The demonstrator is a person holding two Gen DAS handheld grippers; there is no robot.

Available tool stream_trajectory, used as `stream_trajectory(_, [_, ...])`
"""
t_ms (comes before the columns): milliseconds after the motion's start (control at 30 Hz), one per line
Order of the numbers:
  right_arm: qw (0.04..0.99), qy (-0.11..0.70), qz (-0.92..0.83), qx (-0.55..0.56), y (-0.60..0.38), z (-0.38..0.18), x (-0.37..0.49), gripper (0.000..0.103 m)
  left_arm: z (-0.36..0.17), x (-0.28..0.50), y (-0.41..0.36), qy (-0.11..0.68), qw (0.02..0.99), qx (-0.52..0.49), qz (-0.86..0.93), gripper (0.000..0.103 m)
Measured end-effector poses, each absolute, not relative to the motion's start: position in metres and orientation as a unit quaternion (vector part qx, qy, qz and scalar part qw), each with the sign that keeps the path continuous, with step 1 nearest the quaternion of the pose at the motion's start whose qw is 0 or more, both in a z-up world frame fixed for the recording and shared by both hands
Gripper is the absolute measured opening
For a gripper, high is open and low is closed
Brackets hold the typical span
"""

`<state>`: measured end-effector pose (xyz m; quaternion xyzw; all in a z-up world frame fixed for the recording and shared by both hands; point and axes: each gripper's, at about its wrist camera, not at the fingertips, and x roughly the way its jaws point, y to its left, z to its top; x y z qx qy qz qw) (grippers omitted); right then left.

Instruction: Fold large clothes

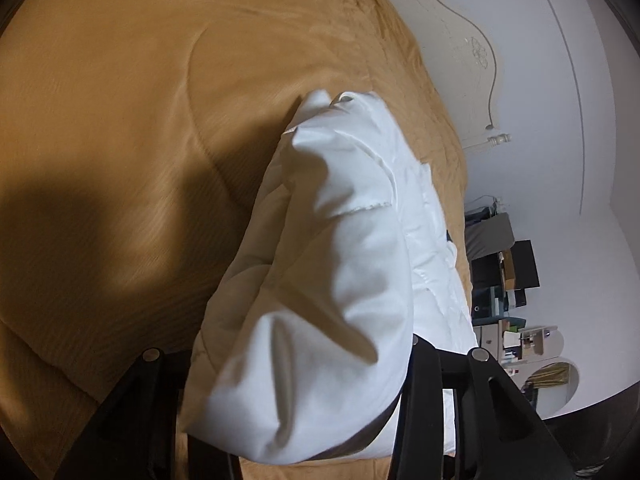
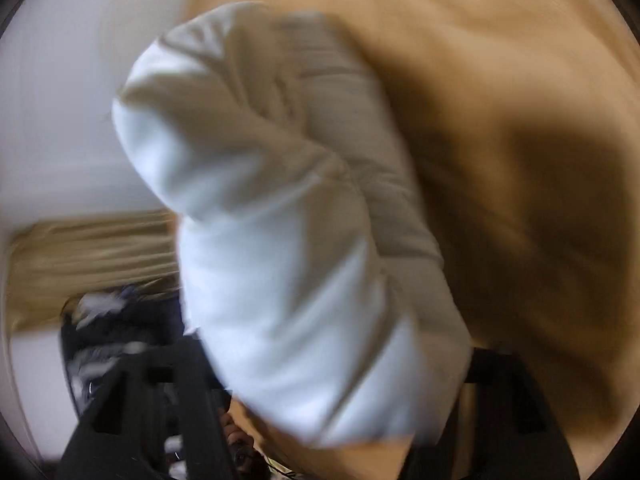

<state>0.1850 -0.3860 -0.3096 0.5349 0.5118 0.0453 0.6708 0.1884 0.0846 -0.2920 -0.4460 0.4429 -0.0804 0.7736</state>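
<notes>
Both grippers, left (image 1: 304, 412) and right (image 2: 340, 420), clamp the bunched white garment (image 1: 340, 240), lifting it clear of the tan bedspread (image 1: 140, 100) for folding.

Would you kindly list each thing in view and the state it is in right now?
White padded garment: bunched and lifted off the bed, not yet folded flat.
Left gripper: shut on the garment.
Right gripper: garment between its fingers; blur hides whether they press.
Mustard bedspread: spread over the bed, lightly creased.
</notes>
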Motion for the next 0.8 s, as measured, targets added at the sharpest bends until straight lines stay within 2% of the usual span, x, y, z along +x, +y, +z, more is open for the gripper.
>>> stream_trajectory(67, [0.664, 0.513, 0.03, 0.543, -0.397, -0.308, 0.173, 0.07, -0.292, 0.188, 0.084, 0.442, 0.775, -0.445, -0.081, 0.043])
stream_trajectory(133, [0.69, 0.518, -0.002, 0.505, -0.406, -0.283, 0.158, 0.075, -0.286, 0.188, 0.079, 0.441, 0.786, -0.426, -0.082, 0.043])
stream_trajectory(267, [0.806, 0.488, -0.088, 0.322, -0.38, -0.193, 0.143, 0.078, -0.287, 0.184, 0.075, 0.438, 0.785, -0.431, -0.081, 0.044])
stream_trajectory(367, [0.853, 0.483, -0.002, 0.2, -0.309, -0.158, 0.168, 0.074, -0.286, 0.181, 0.077, 0.439, 0.783, -0.433, -0.08, 0.044])
stream_trajectory(400, [0.858, 0.484, 0.033, 0.169, -0.278, -0.155, 0.181, 0.066, -0.288, 0.185, 0.077, 0.439, 0.784, -0.432, -0.079, 0.044])
stream_trajectory(433, [0.857, 0.49, 0.071, 0.14, -0.246, -0.157, 0.194, 0.048, -0.289, 0.189, 0.078, 0.439, 0.785, -0.43, -0.078, 0.044])
stream_trajectory(467, [0.848, 0.509, 0.102, 0.111, -0.203, -0.169, 0.211, 0.036, -0.289, 0.188, 0.078, 0.439, 0.785, -0.43, -0.079, 0.044])
stream_trajectory(500, [0.833, 0.533, 0.122, 0.085, -0.174, -0.182, 0.225, 0.016, -0.287, 0.191, 0.078, 0.44, 0.784, -0.43, -0.078, 0.044])
stream_trajectory(533, [0.817, 0.556, 0.137, 0.066, -0.15, -0.197, 0.238, 0.012, -0.287, 0.192, 0.079, 0.44, 0.784, -0.431, -0.079, 0.044])
stream_trajectory(600, [0.796, 0.587, 0.141, 0.037, -0.127, -0.232, 0.252, 0.012, -0.288, 0.193, 0.079, 0.441, 0.783, -0.43, -0.085, 0.044])
stream_trajectory(667, [0.794, 0.596, 0.115, 0.031, -0.124, -0.26, 0.274, 0.005, -0.284, 0.194, 0.076, 0.44, 0.789, -0.42, -0.091, 0.044])
stream_trajectory(700, [0.797, 0.594, 0.104, 0.043, -0.124, -0.265, 0.291, 0.0, -0.281, 0.195, 0.075, 0.439, 0.794, -0.41, -0.091, 0.044])
stream_trajectory(800, [0.806, 0.583, 0.067, 0.075, -0.127, -0.262, 0.346, 0.0, -0.274, 0.199, 0.069, 0.441, 0.805, -0.387, -0.088, 0.044])
